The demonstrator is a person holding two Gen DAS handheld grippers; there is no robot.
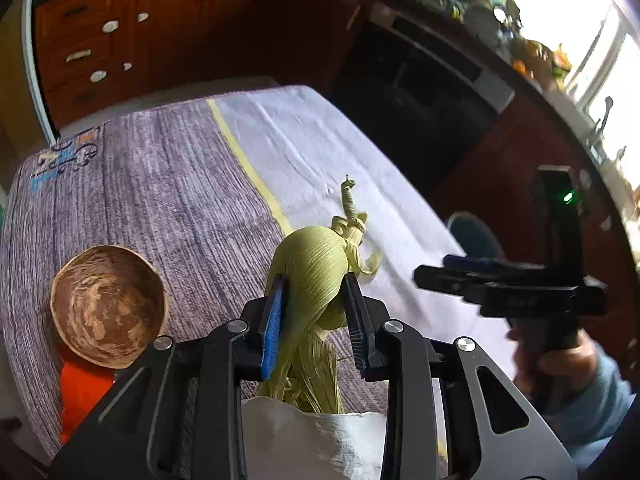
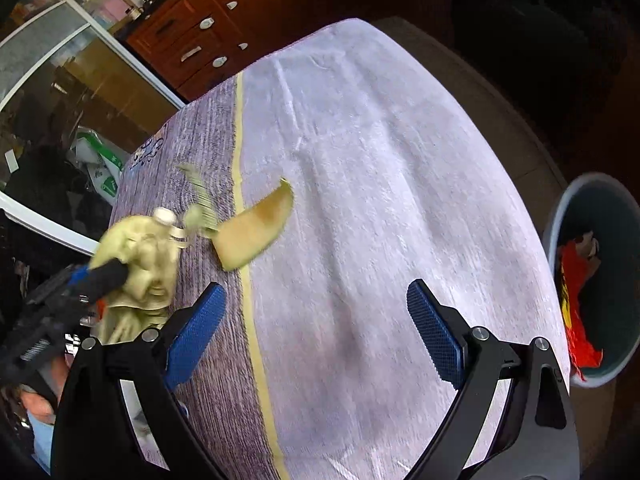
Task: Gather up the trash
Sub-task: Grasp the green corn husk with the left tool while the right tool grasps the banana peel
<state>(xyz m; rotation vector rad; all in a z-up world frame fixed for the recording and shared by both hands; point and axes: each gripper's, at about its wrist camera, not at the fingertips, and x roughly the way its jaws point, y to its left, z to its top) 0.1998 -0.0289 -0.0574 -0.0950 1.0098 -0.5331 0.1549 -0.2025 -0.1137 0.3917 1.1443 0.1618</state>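
My left gripper (image 1: 314, 280) is shut on a pale green corn husk (image 1: 308, 256); its blue pads press both sides and the twisted stalk end points away from me. The right wrist view shows that husk (image 2: 140, 256) lifted above the table's left side in the left gripper (image 2: 100, 276). A curved yellow-green rind slice (image 2: 256, 232) lies on the cloth just beyond it. My right gripper (image 2: 316, 320) hangs open over the white cloth with nothing between its fingers. A grey bin (image 2: 616, 216) stands off the table's right edge with a red-orange wrapper (image 2: 576, 300) inside.
A brown coconut-shell bowl (image 1: 108, 304) sits on the striped grey cloth at the left, with an orange object (image 1: 80, 392) under it. A crumpled white sheet (image 1: 312, 440) lies beneath my left gripper. Wooden cabinets (image 1: 160, 32) and a dark oven (image 1: 412, 80) stand beyond the table.
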